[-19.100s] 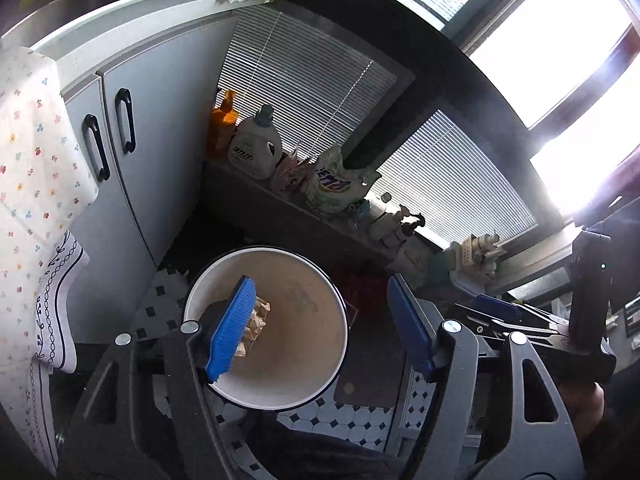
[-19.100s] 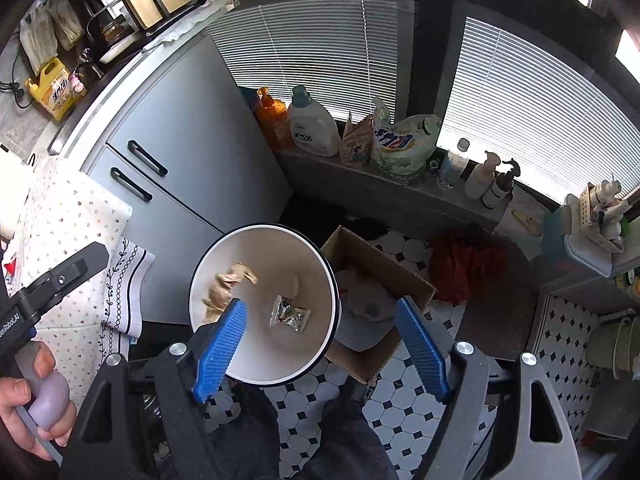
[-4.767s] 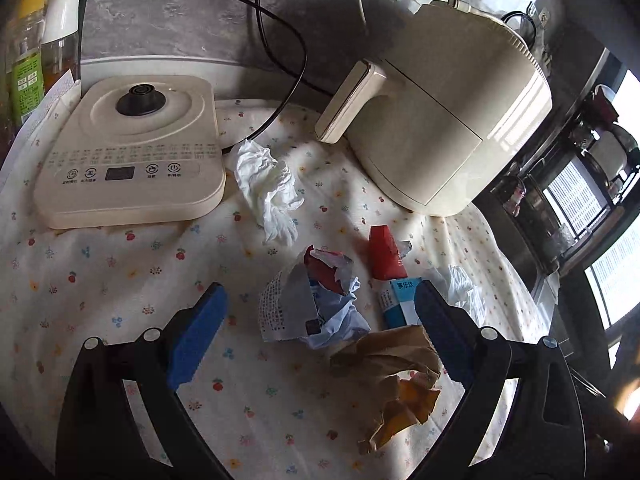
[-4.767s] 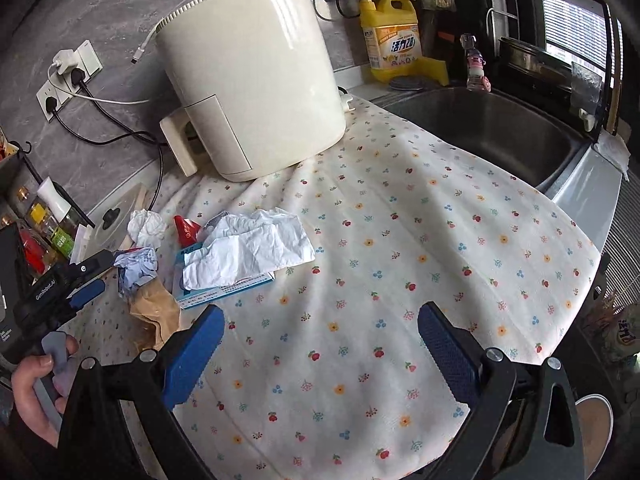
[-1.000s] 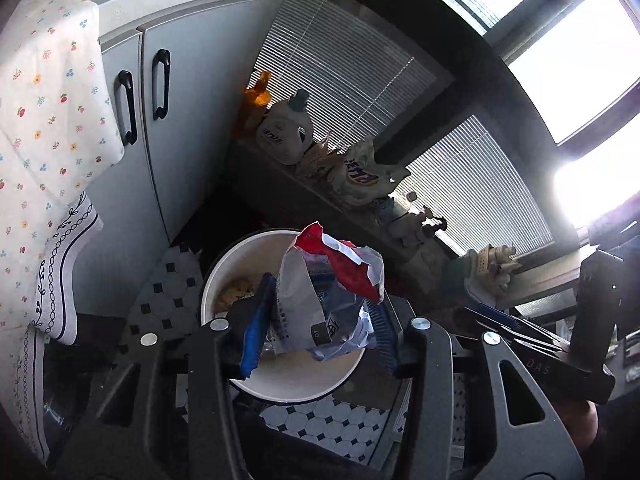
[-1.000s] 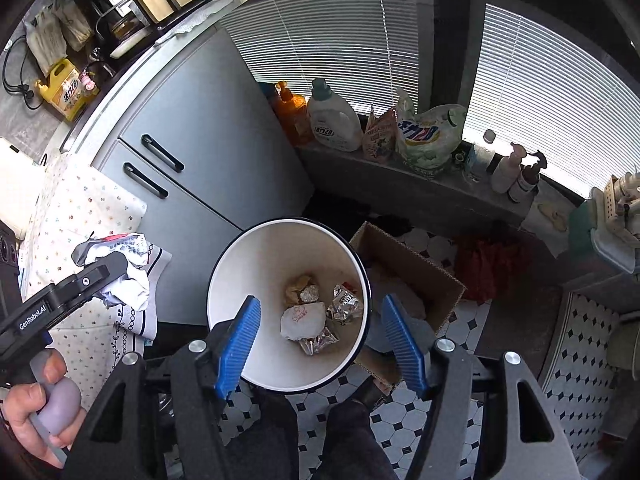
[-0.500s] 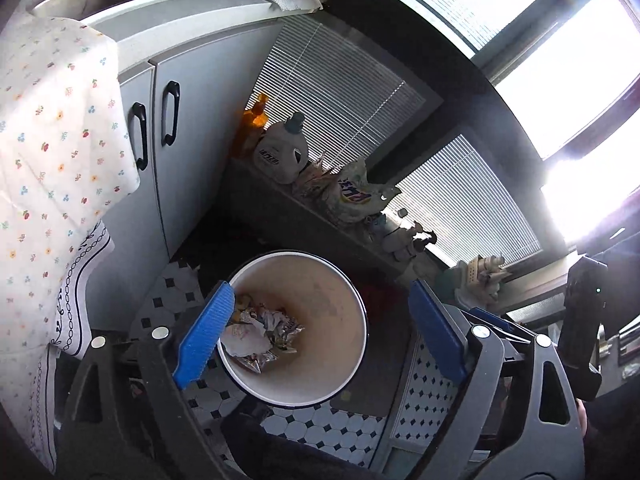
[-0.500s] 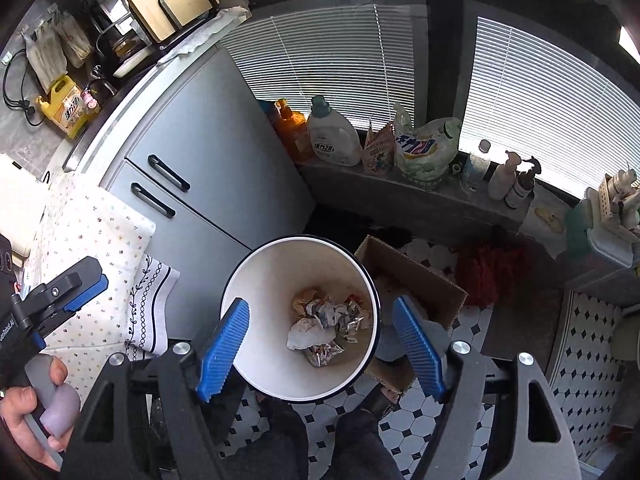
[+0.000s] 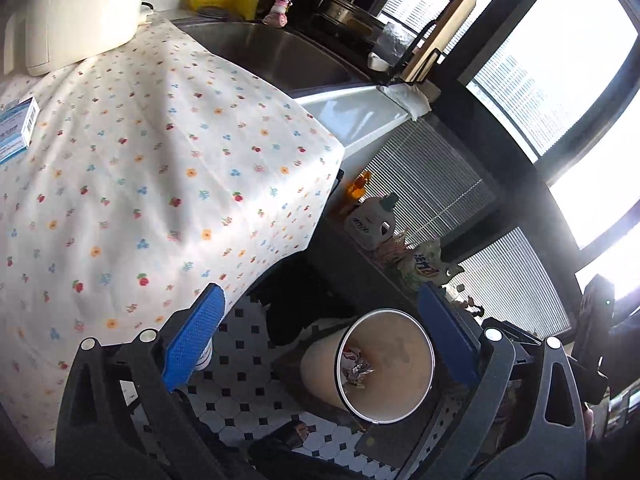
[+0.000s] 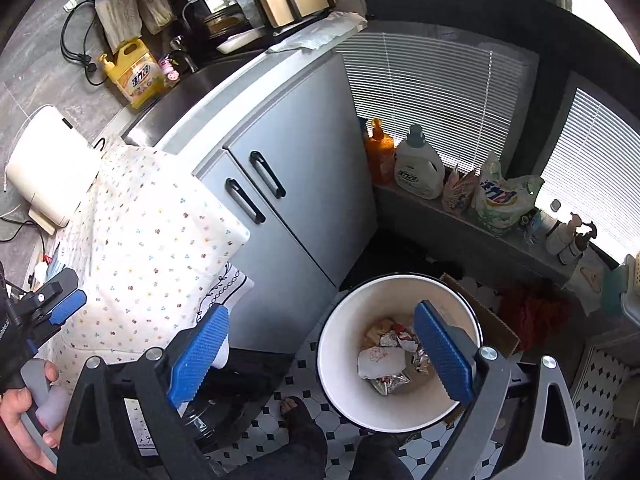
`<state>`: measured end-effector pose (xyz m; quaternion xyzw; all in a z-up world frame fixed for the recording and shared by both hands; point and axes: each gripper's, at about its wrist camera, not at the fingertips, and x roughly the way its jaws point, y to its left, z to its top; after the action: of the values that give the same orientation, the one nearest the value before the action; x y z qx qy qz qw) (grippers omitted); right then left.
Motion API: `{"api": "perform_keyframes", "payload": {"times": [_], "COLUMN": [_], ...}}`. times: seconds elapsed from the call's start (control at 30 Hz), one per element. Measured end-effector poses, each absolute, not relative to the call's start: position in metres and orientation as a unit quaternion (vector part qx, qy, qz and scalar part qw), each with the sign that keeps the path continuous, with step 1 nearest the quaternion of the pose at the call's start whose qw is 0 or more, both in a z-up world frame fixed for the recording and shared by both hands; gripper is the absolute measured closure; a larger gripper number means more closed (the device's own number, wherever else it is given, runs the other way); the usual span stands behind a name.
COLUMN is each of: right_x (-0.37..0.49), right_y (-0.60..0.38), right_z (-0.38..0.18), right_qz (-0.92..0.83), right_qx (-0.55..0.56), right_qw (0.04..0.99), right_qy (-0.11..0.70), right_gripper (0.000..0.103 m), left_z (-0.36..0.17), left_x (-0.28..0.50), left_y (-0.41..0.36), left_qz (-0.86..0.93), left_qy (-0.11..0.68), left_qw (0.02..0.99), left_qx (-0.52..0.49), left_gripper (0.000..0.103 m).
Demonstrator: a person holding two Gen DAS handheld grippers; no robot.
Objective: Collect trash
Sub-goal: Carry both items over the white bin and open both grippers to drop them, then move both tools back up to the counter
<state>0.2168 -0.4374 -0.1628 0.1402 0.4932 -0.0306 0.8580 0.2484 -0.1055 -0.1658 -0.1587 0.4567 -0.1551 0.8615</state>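
Trash [image 10: 385, 360], a heap of crumpled foil and paper, lying at the bottom of one white bin [image 10: 340, 376] on the tiled floor, well below both sets of jaws and gripped by neither. Right gripper [image 10: 320, 354] spread wide and empty, pointed down, right pad over the bin's mouth. Left gripper [image 9: 320, 340] also spread wide and empty, tilted toward the near edge of the flowered cloth [image 9: 132, 184], bin [image 9: 416, 408] low at right. One blue box [image 9: 14, 130] on the cloth, far left. Two detergent bottles [image 10: 416, 164] on the far ledge.
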Motion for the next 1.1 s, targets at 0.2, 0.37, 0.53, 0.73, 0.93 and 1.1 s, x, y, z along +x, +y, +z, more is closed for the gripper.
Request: {"api": "perform_keyframes", "payload": {"times": [0.2, 0.37, 0.53, 0.73, 0.93, 1.1], "right_x": [0.243, 0.265, 0.283, 0.295, 0.307, 0.316], "right_y": [-0.374, -0.321, -0.273, -0.222, -0.176, -0.137], "right_z": [-0.140, -0.125, -0.120, -0.121, -0.125, -0.130], "right_qz": [0.011, 0.047, 0.077, 0.103, 0.118, 0.124], "right_qx": [0.108, 0.084, 0.065, 0.046, 0.032, 0.027], "right_qw": [0.873, 0.881, 0.882, 0.880, 0.878, 0.879], "right_qy": [0.476, 0.463, 0.461, 0.462, 0.462, 0.459], "right_gripper": [0.008, 0.008, 0.008, 0.008, 0.008, 0.008], "left_z": [-0.150, -0.140, -0.133, -0.136, -0.144, -0.152], "left_x": [0.247, 0.246, 0.243, 0.236, 0.235, 0.244], "left_y": [-0.038, 0.012, 0.062, 0.124, 0.181, 0.217], "left_qz": [-0.109, -0.075, -0.028, 0.023, 0.059, 0.062], "left_qy": [0.431, 0.410, 0.387, 0.373, 0.368, 0.374], "left_qw": [0.878, 0.889, 0.900, 0.902, 0.898, 0.895], "left_qx": [-0.175, -0.189, -0.198, -0.216, -0.233, -0.234], "left_gripper": [0.007, 0.007, 0.007, 0.007, 0.007, 0.007]}}
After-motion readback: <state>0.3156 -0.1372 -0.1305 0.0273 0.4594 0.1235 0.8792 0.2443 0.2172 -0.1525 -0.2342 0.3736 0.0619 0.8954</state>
